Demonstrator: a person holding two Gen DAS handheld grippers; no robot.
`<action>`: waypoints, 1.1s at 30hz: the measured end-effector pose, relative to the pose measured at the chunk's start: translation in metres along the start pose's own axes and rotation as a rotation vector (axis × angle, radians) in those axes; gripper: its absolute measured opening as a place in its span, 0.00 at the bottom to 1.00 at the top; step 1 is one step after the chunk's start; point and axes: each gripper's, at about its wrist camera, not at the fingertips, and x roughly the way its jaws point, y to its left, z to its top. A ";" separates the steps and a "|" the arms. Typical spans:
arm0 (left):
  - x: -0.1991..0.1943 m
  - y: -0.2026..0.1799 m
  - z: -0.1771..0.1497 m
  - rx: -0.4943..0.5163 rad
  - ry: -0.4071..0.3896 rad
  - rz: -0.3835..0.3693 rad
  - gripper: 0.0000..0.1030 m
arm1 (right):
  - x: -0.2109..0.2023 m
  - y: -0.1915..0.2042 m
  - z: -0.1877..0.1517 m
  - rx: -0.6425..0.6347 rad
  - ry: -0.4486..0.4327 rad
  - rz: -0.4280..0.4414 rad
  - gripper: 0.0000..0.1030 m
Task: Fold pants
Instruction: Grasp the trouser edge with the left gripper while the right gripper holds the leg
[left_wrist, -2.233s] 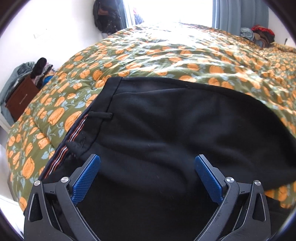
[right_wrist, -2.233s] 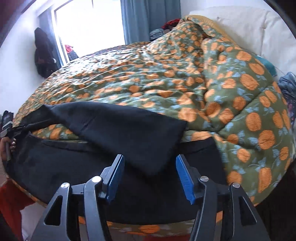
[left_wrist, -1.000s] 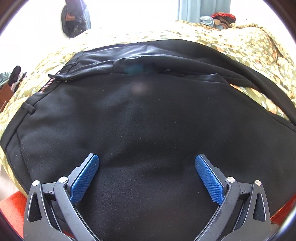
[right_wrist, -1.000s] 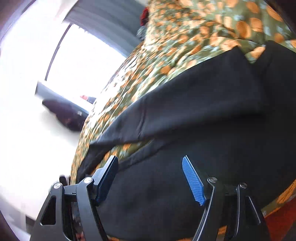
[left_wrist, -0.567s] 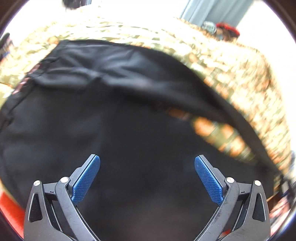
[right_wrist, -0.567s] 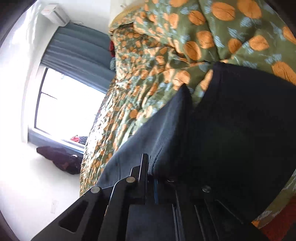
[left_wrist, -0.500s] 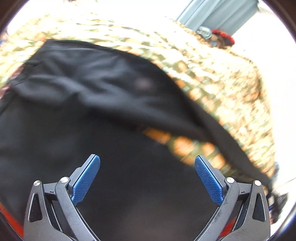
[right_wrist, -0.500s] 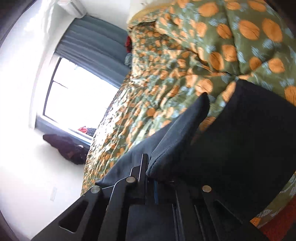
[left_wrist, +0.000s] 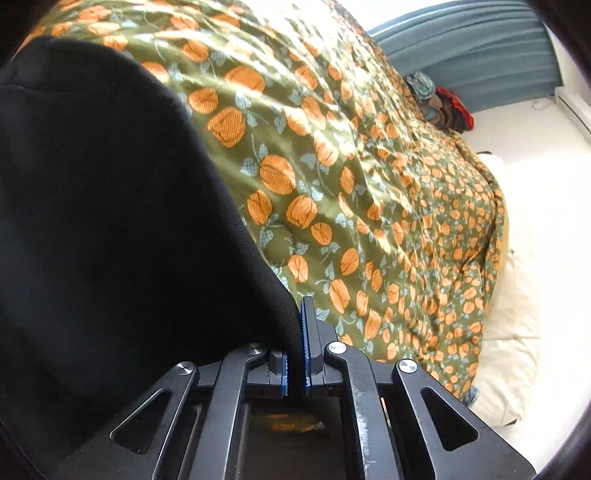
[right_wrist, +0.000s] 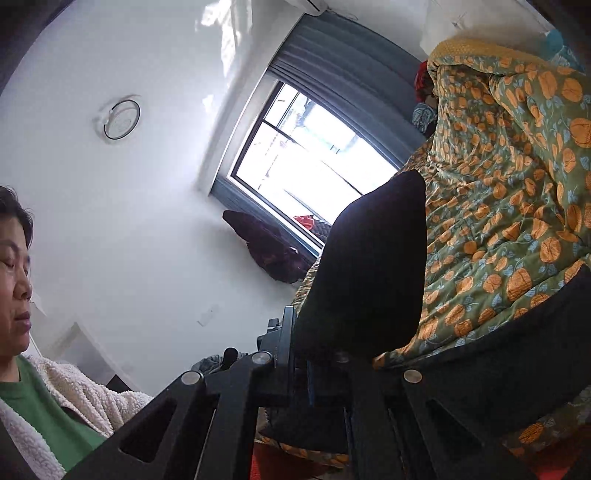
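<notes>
The black pants (left_wrist: 110, 221) fill the left of the left wrist view, raised off the bed. My left gripper (left_wrist: 294, 350) is shut on their edge, the cloth pinched between the blue pads. In the right wrist view a black leg end (right_wrist: 369, 266) stands up from my right gripper (right_wrist: 301, 354), which is shut on it and tilted upward. Another black part of the pants (right_wrist: 517, 339) lies along the bed's near edge at lower right.
The bed is covered by a green quilt with orange fruit print (left_wrist: 369, 184). A cream pillow (left_wrist: 517, 332) lies at its right end. A window (right_wrist: 314, 158) with blue curtains, a dark bag (right_wrist: 269, 243) on the wall, and the person (right_wrist: 33, 332) show in the right wrist view.
My left gripper went from wide open over the pants to shut on their edge. My right gripper, shut on the leg end, lifted and tilted up toward the ceiling and window.
</notes>
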 end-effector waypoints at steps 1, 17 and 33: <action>-0.019 -0.006 -0.005 0.027 -0.045 -0.012 0.03 | 0.005 -0.014 0.002 0.007 0.021 -0.086 0.05; -0.062 0.078 -0.212 0.192 -0.030 0.235 0.06 | 0.055 -0.148 -0.034 0.028 0.594 -0.696 0.07; -0.052 0.043 -0.225 0.341 0.009 0.245 0.07 | 0.000 -0.139 -0.013 0.085 0.253 -0.817 0.11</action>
